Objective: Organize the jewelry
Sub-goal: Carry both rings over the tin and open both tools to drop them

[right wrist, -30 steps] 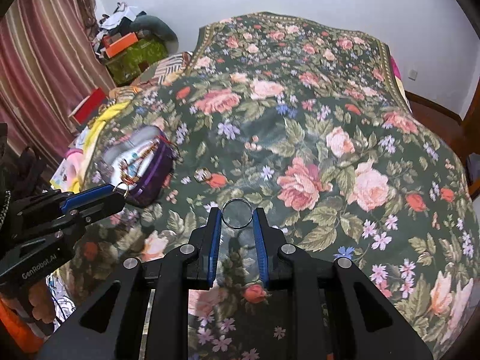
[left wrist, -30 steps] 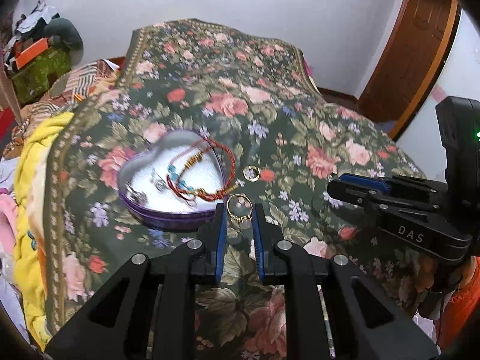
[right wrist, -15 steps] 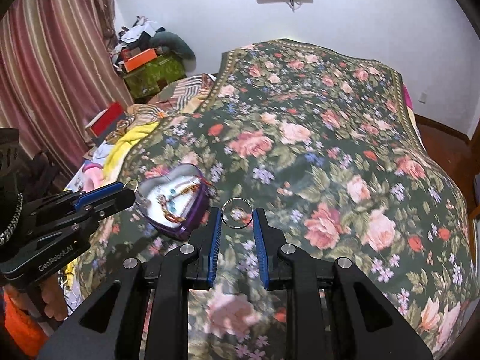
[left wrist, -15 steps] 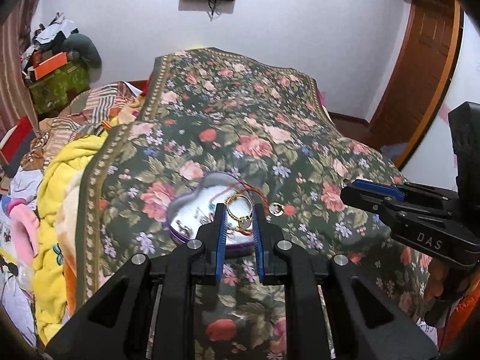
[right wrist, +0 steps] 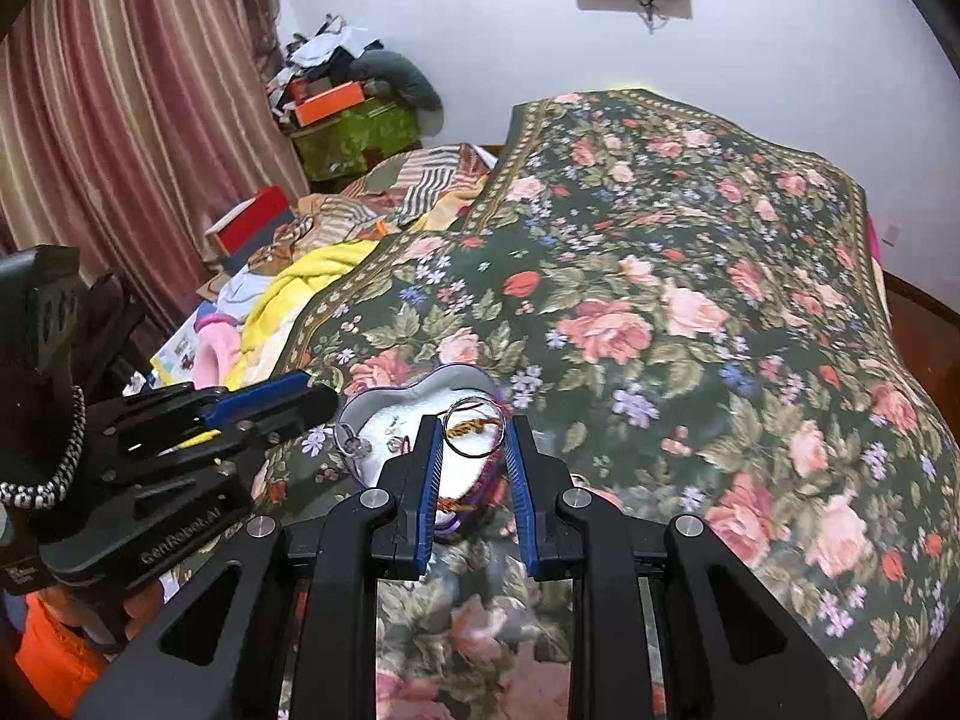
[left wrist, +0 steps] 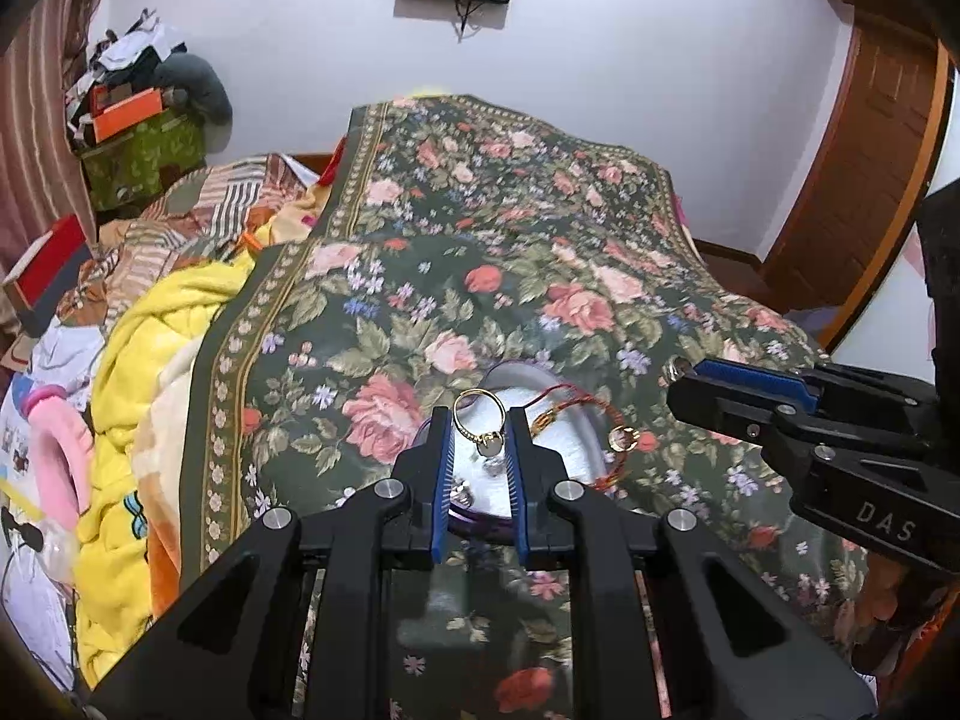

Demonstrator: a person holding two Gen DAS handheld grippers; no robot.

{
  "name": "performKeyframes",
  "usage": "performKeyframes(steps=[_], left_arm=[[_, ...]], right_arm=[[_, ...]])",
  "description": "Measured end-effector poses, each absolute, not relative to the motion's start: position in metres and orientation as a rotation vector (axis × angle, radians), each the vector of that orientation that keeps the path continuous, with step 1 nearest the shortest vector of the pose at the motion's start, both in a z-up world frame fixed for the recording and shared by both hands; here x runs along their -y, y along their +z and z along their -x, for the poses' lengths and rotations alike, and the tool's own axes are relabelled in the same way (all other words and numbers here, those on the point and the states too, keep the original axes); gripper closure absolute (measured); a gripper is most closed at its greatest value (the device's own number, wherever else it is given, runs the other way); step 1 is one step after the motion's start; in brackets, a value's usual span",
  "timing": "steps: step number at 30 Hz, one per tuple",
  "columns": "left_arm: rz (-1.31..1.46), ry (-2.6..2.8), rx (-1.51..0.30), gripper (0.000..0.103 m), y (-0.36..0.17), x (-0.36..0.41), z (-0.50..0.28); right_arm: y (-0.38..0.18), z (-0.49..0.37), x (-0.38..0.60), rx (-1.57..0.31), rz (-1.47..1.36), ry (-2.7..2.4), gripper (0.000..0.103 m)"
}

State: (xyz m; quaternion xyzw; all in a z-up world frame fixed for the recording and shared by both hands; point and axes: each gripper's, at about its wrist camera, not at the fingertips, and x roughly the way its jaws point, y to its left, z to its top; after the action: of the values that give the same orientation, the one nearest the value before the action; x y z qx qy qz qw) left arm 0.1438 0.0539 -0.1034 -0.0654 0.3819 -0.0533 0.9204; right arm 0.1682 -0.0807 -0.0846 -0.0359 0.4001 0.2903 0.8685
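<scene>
Left gripper [left wrist: 478, 429] fingers pinch a gold charm ring [left wrist: 478, 420], right gripper [right wrist: 474, 435] fingers pinch a plain silver ring [right wrist: 474, 433]; both are poised above the heart-shaped purple tin [right wrist: 384, 405] for deposit.

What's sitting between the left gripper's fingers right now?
A gold ring with a small round charm, pinched between the left gripper fingers, over the white inside of the heart-shaped tin. The left wrist view shows it.

A gold ring [left wrist: 479, 425] with a small round charm and a plain silver ring [right wrist: 474, 426] hang upright above the heart-shaped purple tin [left wrist: 573, 450], whose white lining holds a red beaded bracelet [left wrist: 576, 405]; another gold ring [left wrist: 622, 438] lies on the bed just beside the tin's right edge.
</scene>
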Motion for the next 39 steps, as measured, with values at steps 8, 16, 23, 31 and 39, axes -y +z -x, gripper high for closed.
performKeyframes(steps=[8,16,23,31,39], left_arm=[[0.147,-0.116,-0.818,0.088,-0.121,-0.059,-0.153],[0.156,-0.125,-0.832,0.088,-0.127,-0.060,-0.157],[0.151,-0.131,-0.845,0.088,-0.129,-0.057,-0.158],[0.135,-0.127,-0.839,0.088,-0.121,-0.054,-0.154],[0.122,-0.136,-0.800,0.088,-0.097,-0.048,-0.142]], right_arm=[[-0.109,-0.180,0.062,-0.901,0.102,0.629,0.084],[-0.119,-0.185,0.056,-0.932,0.114,0.636,0.084],[-0.122,-0.185,0.053,-0.944,0.134,0.641,0.083],[-0.114,-0.186,0.060,-0.957,0.111,0.644,0.083],[-0.092,-0.179,0.082,-0.908,0.074,0.610,0.083]])
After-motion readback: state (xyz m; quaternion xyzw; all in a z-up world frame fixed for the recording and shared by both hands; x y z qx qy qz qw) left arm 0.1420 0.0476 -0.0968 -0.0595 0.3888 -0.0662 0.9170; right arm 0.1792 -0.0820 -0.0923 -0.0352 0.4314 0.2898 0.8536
